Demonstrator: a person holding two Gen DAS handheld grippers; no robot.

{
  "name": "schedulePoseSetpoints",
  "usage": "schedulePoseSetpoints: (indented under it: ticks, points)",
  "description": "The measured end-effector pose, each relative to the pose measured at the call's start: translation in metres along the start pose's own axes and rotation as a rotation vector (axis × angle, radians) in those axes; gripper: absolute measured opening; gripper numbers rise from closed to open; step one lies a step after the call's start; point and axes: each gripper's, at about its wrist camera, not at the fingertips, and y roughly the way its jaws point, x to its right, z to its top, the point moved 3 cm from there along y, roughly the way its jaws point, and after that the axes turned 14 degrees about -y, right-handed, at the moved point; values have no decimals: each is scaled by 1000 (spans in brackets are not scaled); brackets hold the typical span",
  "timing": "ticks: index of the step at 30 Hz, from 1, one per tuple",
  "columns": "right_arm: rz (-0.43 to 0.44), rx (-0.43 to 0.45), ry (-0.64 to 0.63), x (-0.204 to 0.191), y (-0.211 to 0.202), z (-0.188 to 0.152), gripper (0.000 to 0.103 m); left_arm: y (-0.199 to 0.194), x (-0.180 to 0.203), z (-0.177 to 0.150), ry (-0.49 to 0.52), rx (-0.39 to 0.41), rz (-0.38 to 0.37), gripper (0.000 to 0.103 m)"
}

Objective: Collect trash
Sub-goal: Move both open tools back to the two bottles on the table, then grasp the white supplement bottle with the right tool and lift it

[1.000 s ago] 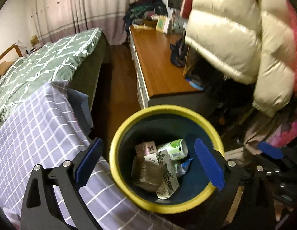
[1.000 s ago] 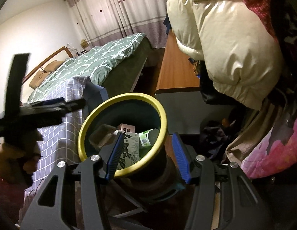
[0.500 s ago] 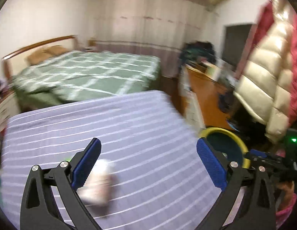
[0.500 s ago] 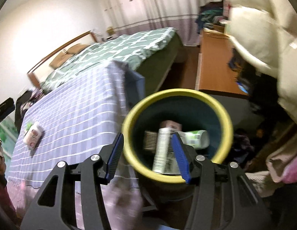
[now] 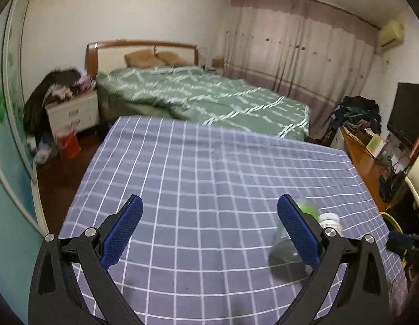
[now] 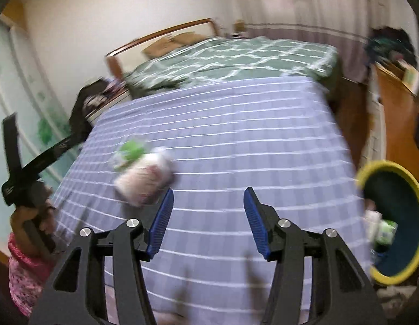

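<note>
Both wrist views angle down over the checked cloth (image 5: 209, 189) toward the bed (image 6: 236, 54) (close range); both show the blurred bottle (image 6: 143, 178); the bin (image 6: 393, 216) mostly in the right view.

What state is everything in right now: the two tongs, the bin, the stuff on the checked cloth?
Left tongs: wide open, nothing between them, just been opening.
Right tongs: open, empty.
Bin: beside the checked cloth, already holding trash.
Bottle: lying on its side on the cloth, blurred, untouched.
Curtains: drawn shut.
</note>
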Motion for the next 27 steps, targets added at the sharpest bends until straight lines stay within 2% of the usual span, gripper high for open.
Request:
schedulePoseSetpoints:
  ticks: [6,12,17,19,23,27]
  points:
    - [40,-27,-65,-57,33,15,56,0,-9,-9,-29,4,-3,98]
    - [-12,-80,-89,-68,60,19,62,-10,3,-18,17,18,-10,98]
    - [3,-83,-306,-71,57,27,81,-15,11,-17,30,22,-18,98]
    - [-6,-82,-384,-66,58,33,84,-15,11,-17,25,18,-23,98]
    - [93,-120,-460,-56,70,42,85,-18,11,-15,17,24,-23,98]
    - [145,-160,-497,-52,87,42,85,-19,9,-14,6,28,-19,98]
